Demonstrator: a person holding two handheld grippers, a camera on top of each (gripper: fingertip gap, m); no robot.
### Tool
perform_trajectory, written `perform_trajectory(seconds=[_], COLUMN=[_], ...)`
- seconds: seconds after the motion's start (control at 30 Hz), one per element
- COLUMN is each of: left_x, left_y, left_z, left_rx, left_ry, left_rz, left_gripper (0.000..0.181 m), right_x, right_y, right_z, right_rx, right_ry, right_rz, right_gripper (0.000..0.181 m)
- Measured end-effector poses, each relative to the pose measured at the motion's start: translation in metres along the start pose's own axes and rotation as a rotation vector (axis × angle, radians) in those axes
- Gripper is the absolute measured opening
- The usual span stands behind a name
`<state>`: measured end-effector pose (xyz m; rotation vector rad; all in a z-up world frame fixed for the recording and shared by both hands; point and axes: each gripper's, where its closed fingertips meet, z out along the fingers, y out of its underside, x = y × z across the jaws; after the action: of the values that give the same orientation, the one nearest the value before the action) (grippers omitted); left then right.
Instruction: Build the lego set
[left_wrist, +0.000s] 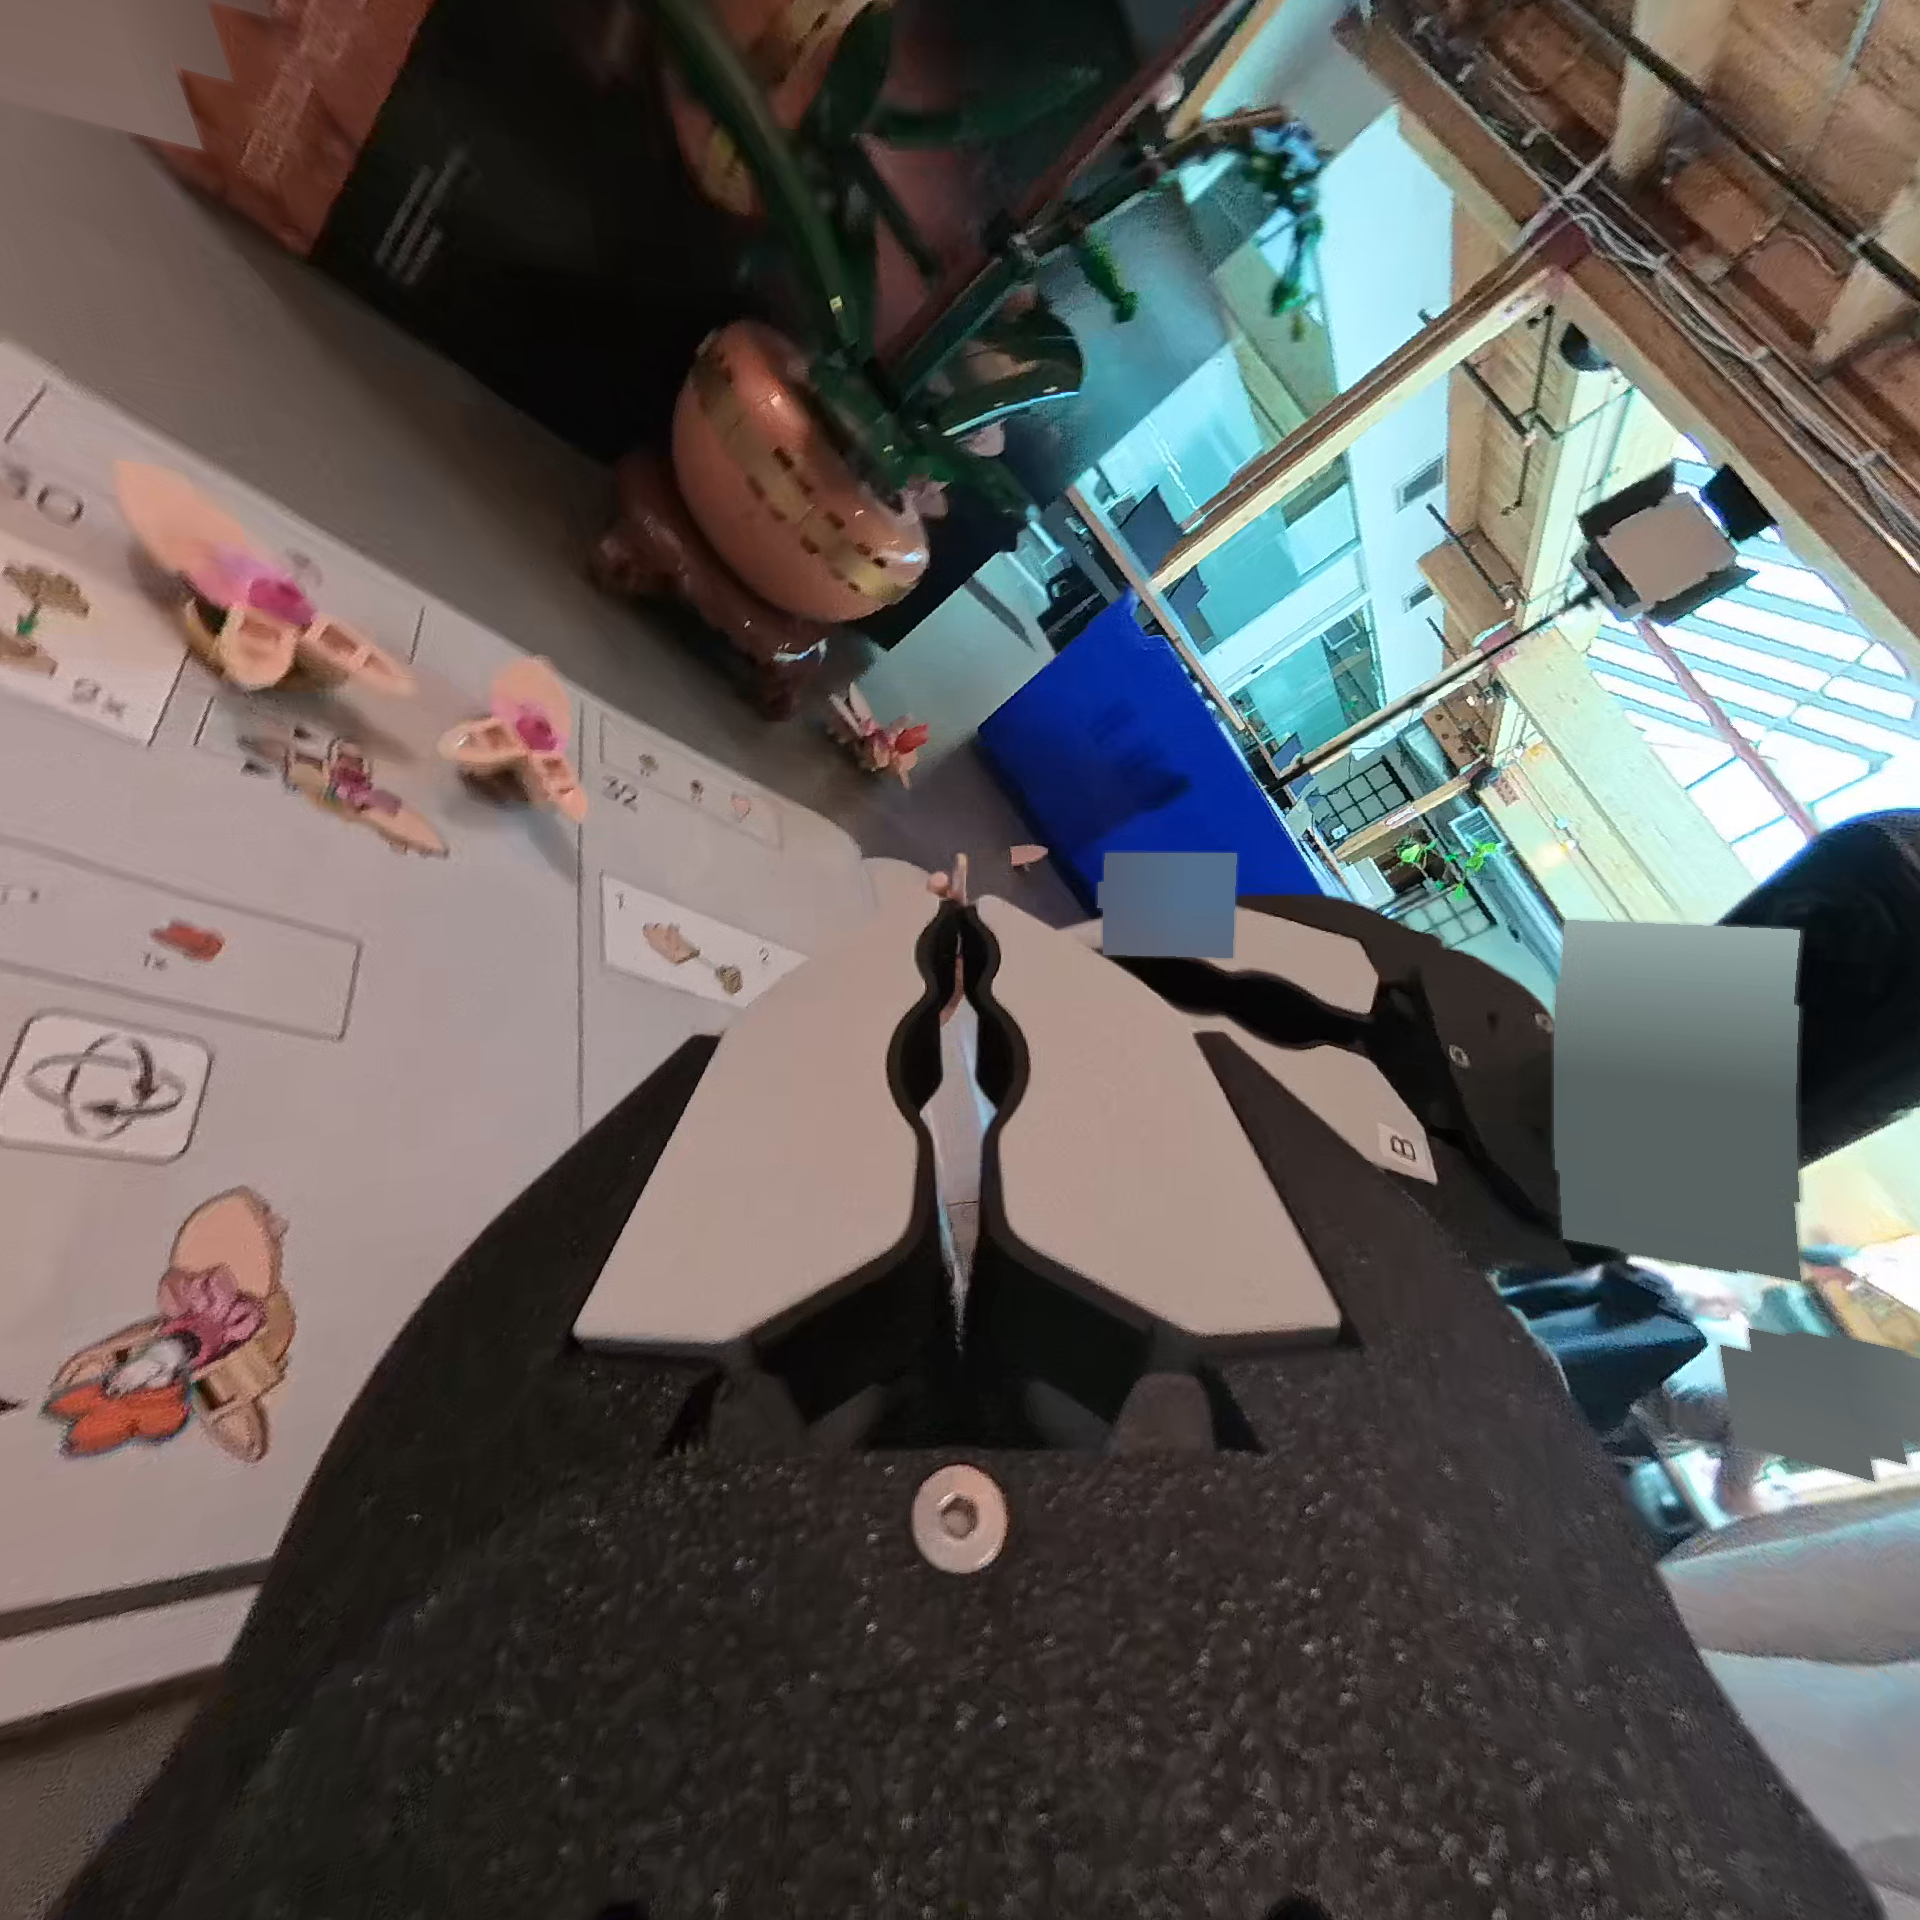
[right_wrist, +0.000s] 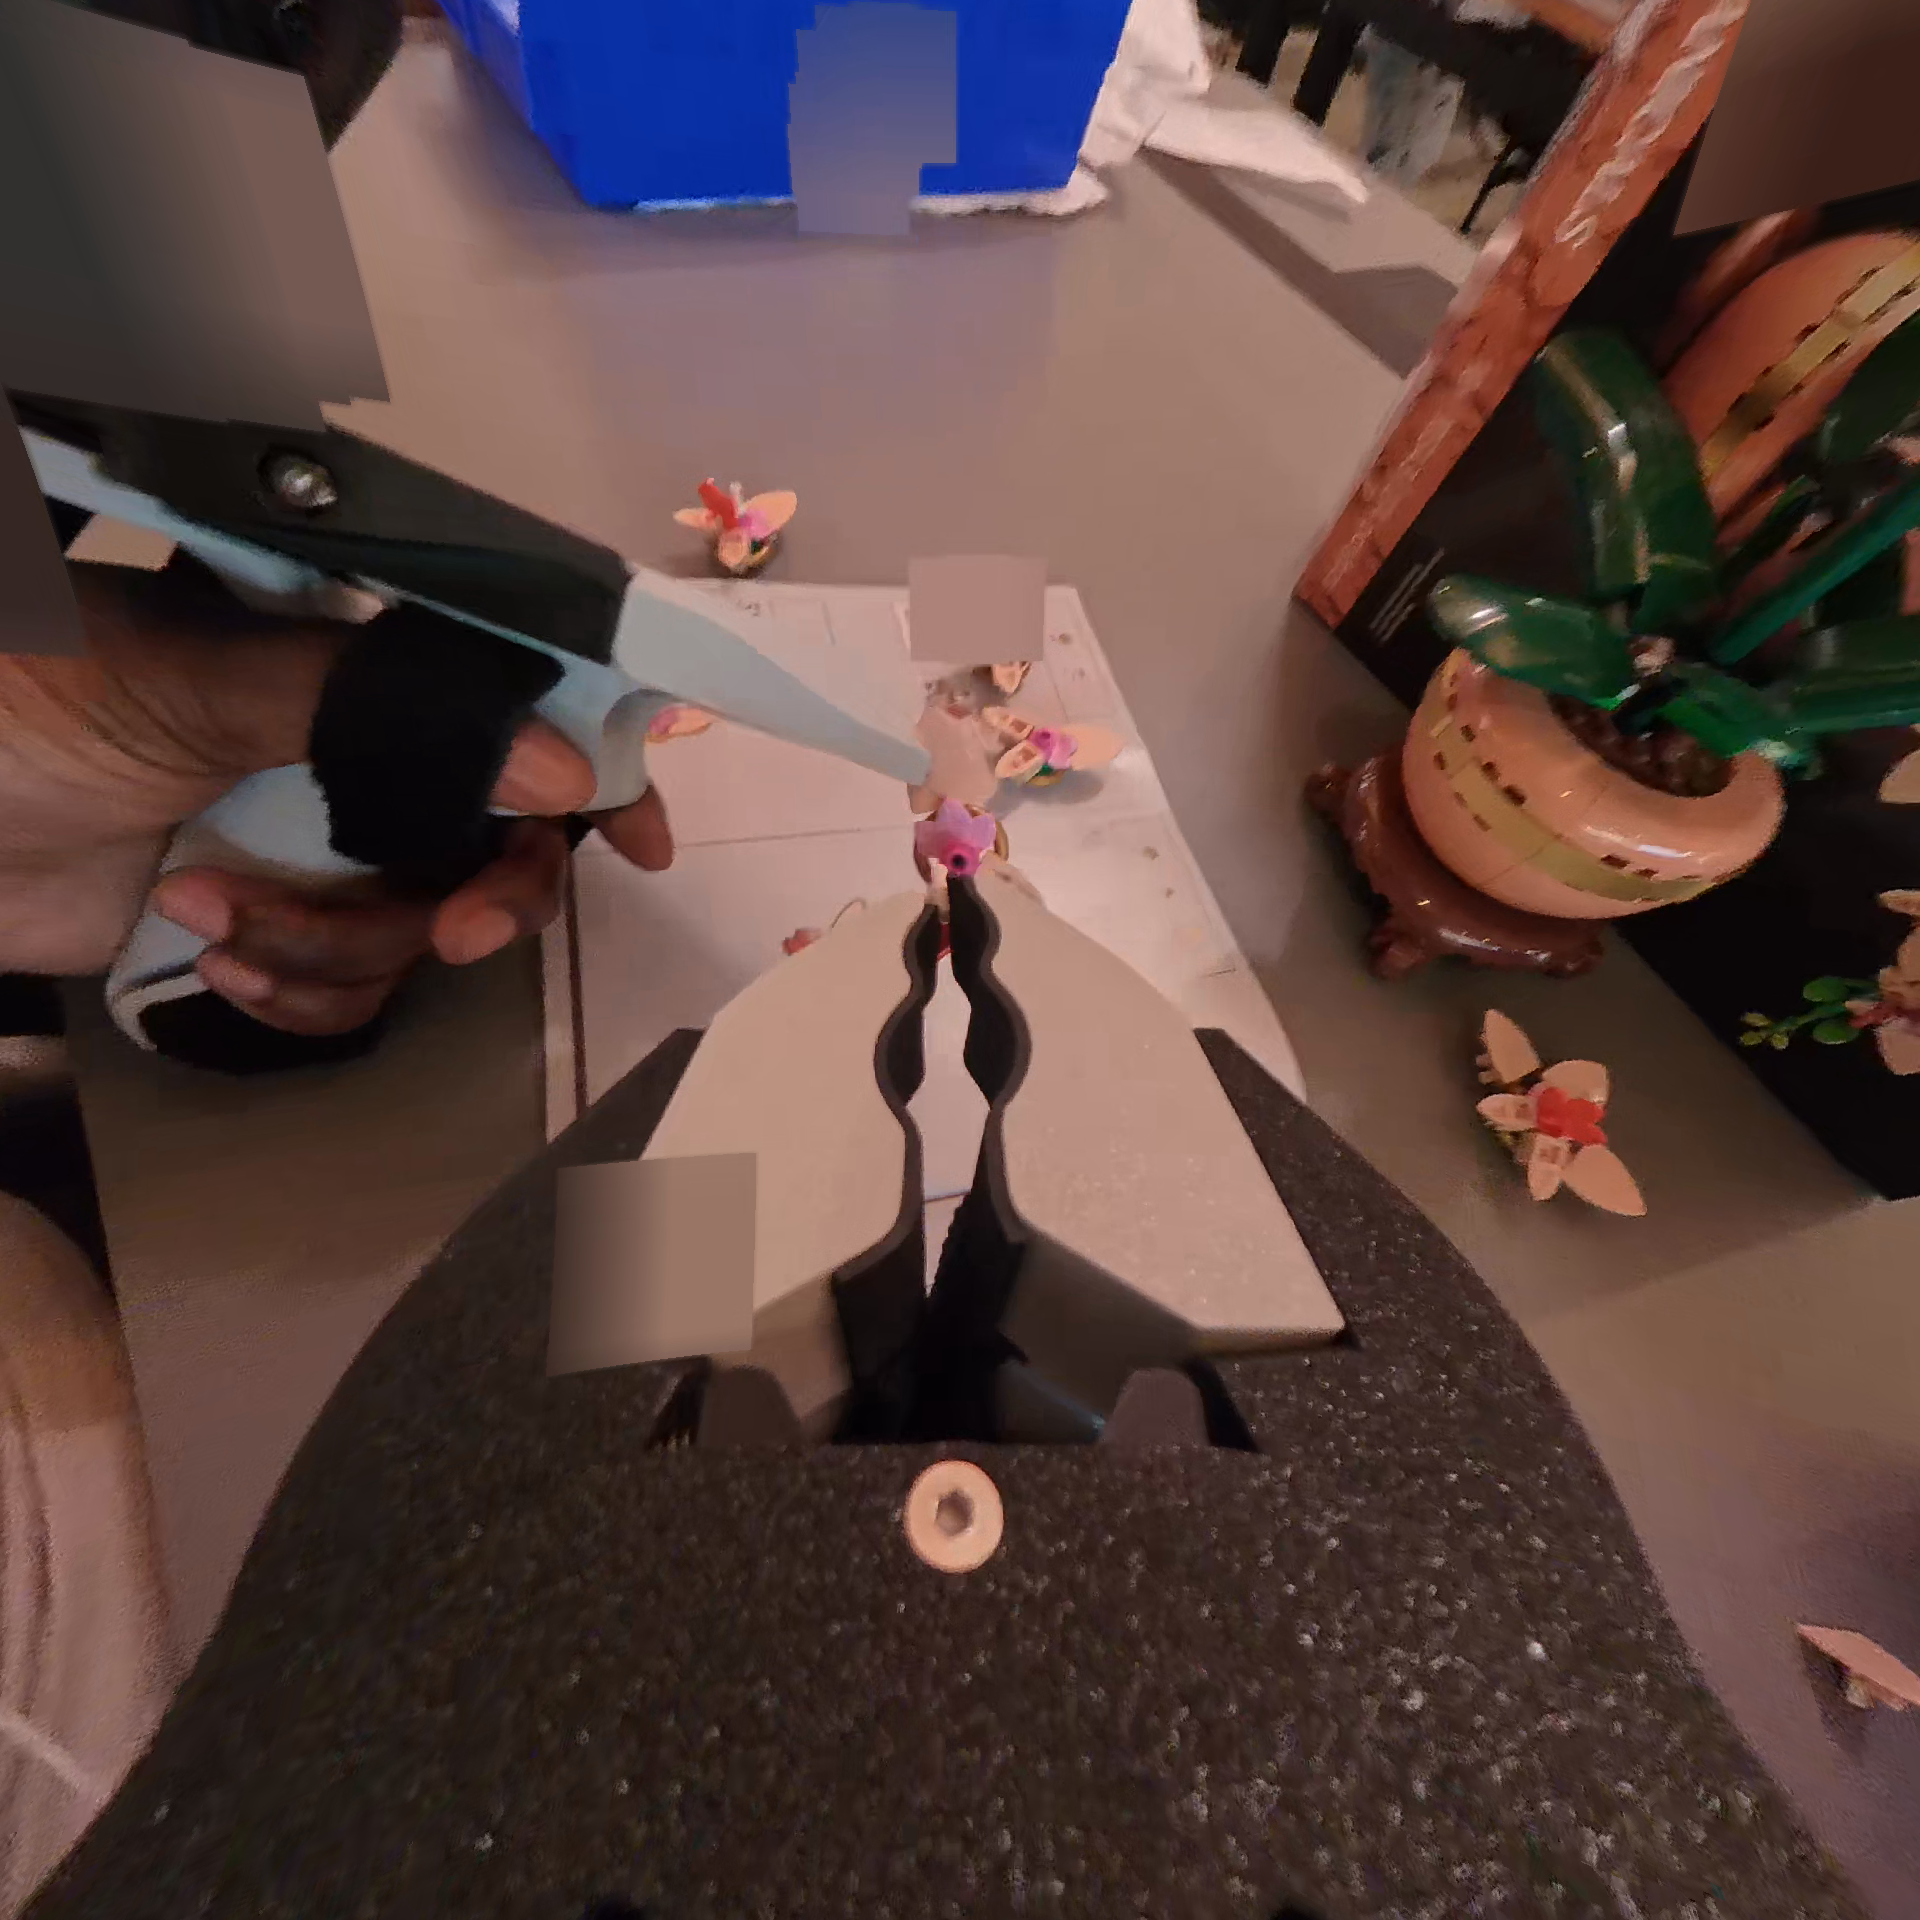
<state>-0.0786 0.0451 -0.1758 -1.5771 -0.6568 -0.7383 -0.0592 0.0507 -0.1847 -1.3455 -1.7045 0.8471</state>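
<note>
My left gripper (left_wrist: 958, 914) is shut on a small tan petal piece (left_wrist: 954, 881). In the right wrist view it reaches in from the left (right_wrist: 914, 764), holding the tan piece (right_wrist: 958, 743) just above a pink flower piece (right_wrist: 956, 840). My right gripper (right_wrist: 951, 896) is shut on that pink flower piece at its tips. The two pieces are close together over the open instruction booklet (right_wrist: 1091, 883); I cannot tell if they touch. The right gripper also shows in the left wrist view (left_wrist: 1226, 982), beside the left one.
Finished small flowers lie on the booklet (left_wrist: 260, 613) (left_wrist: 520, 743) and on the grey table (right_wrist: 738, 525) (right_wrist: 1553, 1122). A brick-built pot with green leaves (right_wrist: 1558, 821) stands to the right before the set's box (right_wrist: 1507, 343). A blue box (right_wrist: 675, 94) is at the back.
</note>
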Motion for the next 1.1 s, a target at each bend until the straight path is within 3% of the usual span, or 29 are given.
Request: perform_trajectory(seconds=[0.23, 0.43, 0.63, 0.9, 1.03, 1.1], left_x=[-0.024, -0.030, -0.028, -0.007, -0.002, 0.006], left_y=[0.004, 0.033, 0.036, 0.038, 0.026, 0.011], left_z=[-0.008, -0.007, -0.010, -0.025, -0.038, -0.046], left_rx=[-0.118, -0.241, -0.264, -0.338, -0.290, -0.201], left_ry=[-0.091, -0.156, -0.170, -0.070, -0.077, -0.065], left_rz=[-0.251, -0.385, -0.387, -0.041, 0.353, 0.599], left_gripper=[0.000, 0.000, 0.014, 0.058, 0.056, 0.024], right_x=[-0.006, 0.006, 0.006, -0.011, -0.011, -0.009], right_y=[0.014, 0.024, 0.027, 0.024, 0.020, 0.019], right_z=[-0.017, -0.028, -0.025, -0.020, -0.010, -0.004], right_rx=[-0.023, -0.022, -0.042, -0.183, -0.335, -0.428], right_ry=[-0.060, -0.042, -0.093, -0.299, -0.346, -0.335], right_rz=[0.052, 0.080, 0.063, -0.018, -0.066, -0.090], right_gripper=[0.002, 0.002, 0.002, 0.002, 0.002, 0.002])
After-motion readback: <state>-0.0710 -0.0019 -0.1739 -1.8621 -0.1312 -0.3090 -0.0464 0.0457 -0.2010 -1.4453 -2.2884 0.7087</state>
